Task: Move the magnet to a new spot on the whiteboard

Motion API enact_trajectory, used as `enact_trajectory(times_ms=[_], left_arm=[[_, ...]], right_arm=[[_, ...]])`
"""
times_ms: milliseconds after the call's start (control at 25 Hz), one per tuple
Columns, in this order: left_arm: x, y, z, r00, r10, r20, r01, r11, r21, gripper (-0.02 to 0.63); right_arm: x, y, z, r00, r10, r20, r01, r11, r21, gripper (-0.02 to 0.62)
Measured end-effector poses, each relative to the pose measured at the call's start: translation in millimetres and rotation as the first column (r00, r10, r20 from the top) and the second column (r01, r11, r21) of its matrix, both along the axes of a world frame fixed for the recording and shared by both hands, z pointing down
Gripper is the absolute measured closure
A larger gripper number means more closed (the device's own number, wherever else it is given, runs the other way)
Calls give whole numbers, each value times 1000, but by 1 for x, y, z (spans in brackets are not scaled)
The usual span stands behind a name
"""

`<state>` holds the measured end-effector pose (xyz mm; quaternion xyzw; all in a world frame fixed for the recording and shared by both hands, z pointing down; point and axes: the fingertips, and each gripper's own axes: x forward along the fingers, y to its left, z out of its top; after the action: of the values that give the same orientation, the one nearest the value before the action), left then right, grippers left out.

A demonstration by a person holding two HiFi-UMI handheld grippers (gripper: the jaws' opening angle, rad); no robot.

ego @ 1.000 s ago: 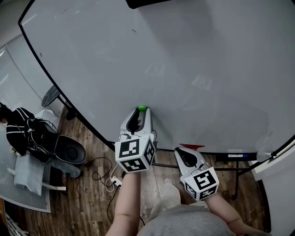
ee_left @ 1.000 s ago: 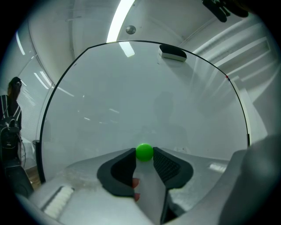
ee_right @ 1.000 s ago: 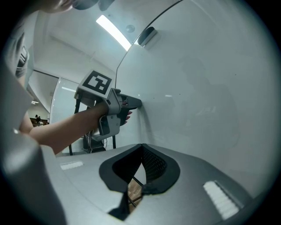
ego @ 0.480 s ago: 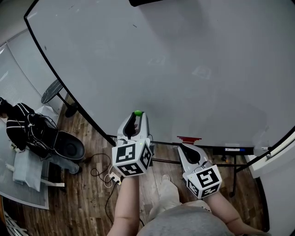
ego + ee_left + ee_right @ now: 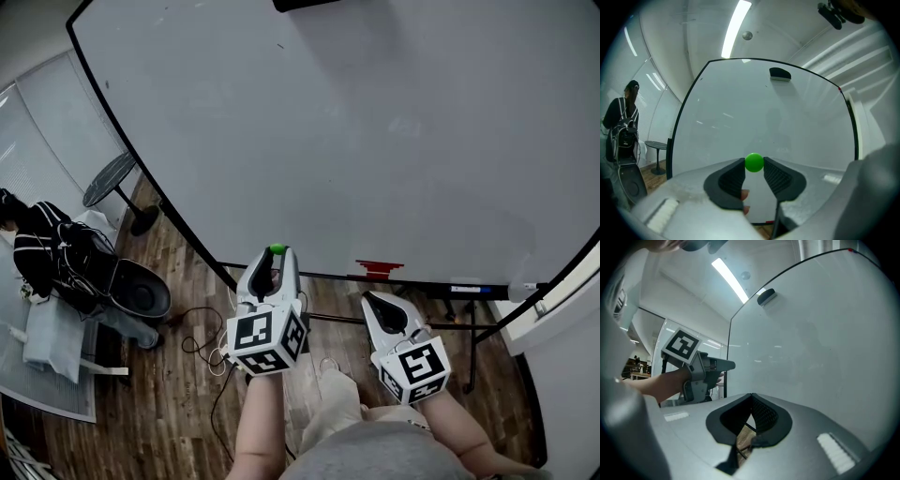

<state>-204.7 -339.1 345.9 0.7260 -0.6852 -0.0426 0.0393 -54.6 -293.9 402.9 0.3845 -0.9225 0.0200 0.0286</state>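
Note:
A small green ball-shaped magnet (image 5: 754, 162) sits between the tips of my left gripper (image 5: 753, 164), whose pads are shut on it. In the head view the magnet (image 5: 277, 248) and the left gripper (image 5: 276, 255) are in front of the lower edge of the big whiteboard (image 5: 375, 141). From the left gripper view the whiteboard (image 5: 787, 122) stands a little way ahead, and the magnet is off its surface. My right gripper (image 5: 374, 301) hangs lower right with nothing in it; its tips (image 5: 751, 395) meet, so it is shut.
A black eraser (image 5: 780, 74) sticks near the board's top. A red strip (image 5: 380, 268) lies at its bottom edge. To the left are a round side table (image 5: 111, 178), a dark bin (image 5: 141, 298), a person in black (image 5: 621, 122) and cables on the wooden floor.
The left gripper with the green magnet has dropped from the lower board face to its bottom edge. The right gripper has barely moved.

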Motion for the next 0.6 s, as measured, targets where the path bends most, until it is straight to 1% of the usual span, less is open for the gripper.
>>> enact_trajectory(times_ms=[120, 280, 600], left_arm=[[0, 19, 6, 1000, -6, -12, 6, 1000, -9, 469], [2, 41, 13, 1000, -17, -10, 17, 1000, -19, 469], [2, 70, 25, 999, -19, -37, 18, 999, -36, 469]], right_arm=[[2, 14, 4, 1000, -3, -9, 3, 1000, -9, 604], [4, 29, 8, 1000, -13, -15, 13, 1000, -18, 604], [0, 48, 8, 999, -25, -20, 25, 1000, -17, 604]])
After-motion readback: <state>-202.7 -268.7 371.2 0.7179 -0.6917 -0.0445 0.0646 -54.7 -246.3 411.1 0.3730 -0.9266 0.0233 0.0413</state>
